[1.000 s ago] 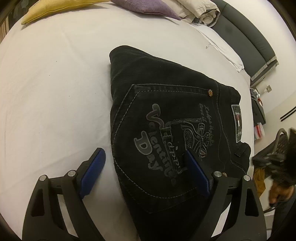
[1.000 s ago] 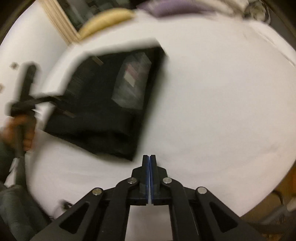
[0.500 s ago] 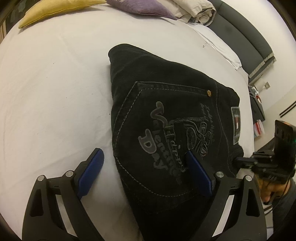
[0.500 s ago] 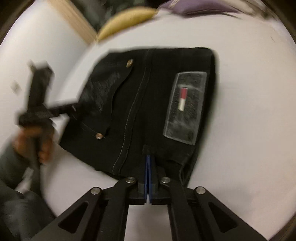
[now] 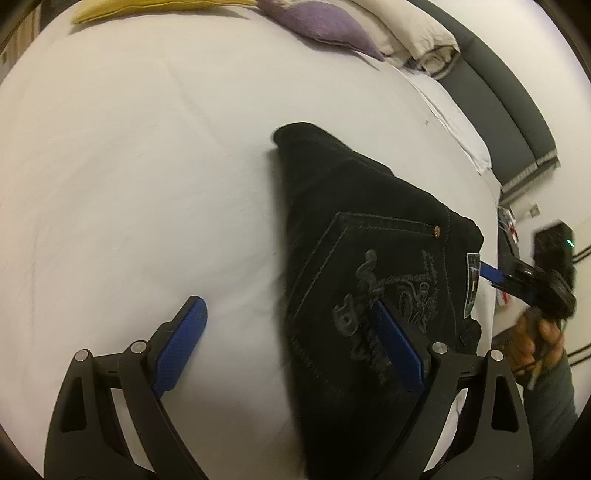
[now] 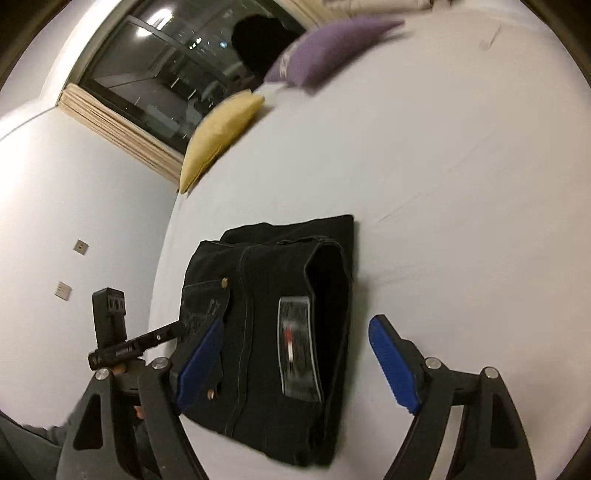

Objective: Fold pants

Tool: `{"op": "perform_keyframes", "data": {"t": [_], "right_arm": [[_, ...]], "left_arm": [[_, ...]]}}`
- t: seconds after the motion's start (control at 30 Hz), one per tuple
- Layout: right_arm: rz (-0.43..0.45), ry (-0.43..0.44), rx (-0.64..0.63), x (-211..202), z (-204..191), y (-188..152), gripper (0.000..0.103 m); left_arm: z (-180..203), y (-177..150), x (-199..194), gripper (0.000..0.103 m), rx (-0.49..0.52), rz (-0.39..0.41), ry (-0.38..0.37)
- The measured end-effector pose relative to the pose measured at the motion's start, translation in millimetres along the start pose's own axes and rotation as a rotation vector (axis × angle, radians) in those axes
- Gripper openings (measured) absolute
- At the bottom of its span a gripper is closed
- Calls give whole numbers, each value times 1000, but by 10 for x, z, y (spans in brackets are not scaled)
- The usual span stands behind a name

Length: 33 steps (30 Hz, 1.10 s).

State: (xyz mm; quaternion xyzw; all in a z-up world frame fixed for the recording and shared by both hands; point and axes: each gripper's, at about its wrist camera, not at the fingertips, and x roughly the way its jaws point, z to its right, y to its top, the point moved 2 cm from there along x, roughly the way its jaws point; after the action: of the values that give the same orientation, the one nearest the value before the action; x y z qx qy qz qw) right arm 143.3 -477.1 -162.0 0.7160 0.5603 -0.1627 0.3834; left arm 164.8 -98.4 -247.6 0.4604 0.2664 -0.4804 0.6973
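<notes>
Black jeans [image 5: 369,229] folded into a compact bundle, lying on the white bed sheet [image 5: 147,184], toward the near side of the bed. Back pocket up, with grey embroidered lettering [image 5: 365,332] and copper rivets; a rectangular brand patch [image 6: 297,347] at the waistband end, blurred, so unreadable. Left hand-held gripper [image 5: 288,347] hanging over the bundle's edge, jaws spread wide: one blue pad [image 5: 181,350] over bare sheet, the other over the pocket print, nothing pinched; contact with the cloth impossible to judge. Right hand-held gripper [image 6: 295,365] at the waistband end, jaws just been opening and now standing wide, straddling the patch end of the jeans, one pad over the dark fabric by the rivets, the other over the sheet just beside the fold. Jeans between the pads but not squeezed. In the left wrist view, the right tool poking in at the far right, blue fingertip [image 5: 487,271] right next to the patch, a hand [image 5: 532,343] wrapped round its handle. Further back near the head of the bed: a purple cushion [image 5: 321,27], a yellow cushion [image 6: 218,136], some pale rumpled bedding [image 5: 424,44], a grey padded headboard [image 5: 498,107]. Dark window [image 6: 177,74] with a wooden frame behind the cushions in the right wrist view.
</notes>
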Motion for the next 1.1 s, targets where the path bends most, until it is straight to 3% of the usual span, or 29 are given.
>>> {"op": "perform_keyframes", "data": {"t": [0.1, 0.17, 0.23, 0.27, 0.33, 0.37, 0.43, 0.6, 0.7, 0.93, 1.1], "right_arm": [[-87, -27, 41, 410, 81, 43, 83], [-63, 2, 41, 404, 101, 68, 82], [-88, 44, 33, 496, 17, 48, 65], [-89, 22, 20, 538, -1, 49, 65], [-86, 3, 1, 566, -19, 55, 57], [-82, 7, 14, 552, 4, 65, 52], [-70, -10, 30, 513, 38, 74, 29], [-50, -134, -85, 414, -261, 76, 22], [-17, -138, -117, 329, -494, 124, 19], [55, -33, -198, 84, -1182, 392, 18], [54, 25, -172, 255, -1359, 667, 17]], "left_arm": [[23, 86, 119, 91, 13, -27, -13], [62, 123, 161, 91, 30, -35, -19], [85, 153, 184, 91, 49, -48, -23], [124, 164, 215, 91, 60, -57, -30], [161, 198, 256, 79, 64, -71, -54], [197, 211, 285, 57, 56, -78, -82], [181, 268, 297, 51, 35, -84, -91], [242, 263, 189, 28, 61, -53, -90], [239, 306, 32, 20, 48, -31, -110], [108, 563, -611, 19, 59, 77, -93], [-188, 909, -921, 19, 48, 97, -40]]}}
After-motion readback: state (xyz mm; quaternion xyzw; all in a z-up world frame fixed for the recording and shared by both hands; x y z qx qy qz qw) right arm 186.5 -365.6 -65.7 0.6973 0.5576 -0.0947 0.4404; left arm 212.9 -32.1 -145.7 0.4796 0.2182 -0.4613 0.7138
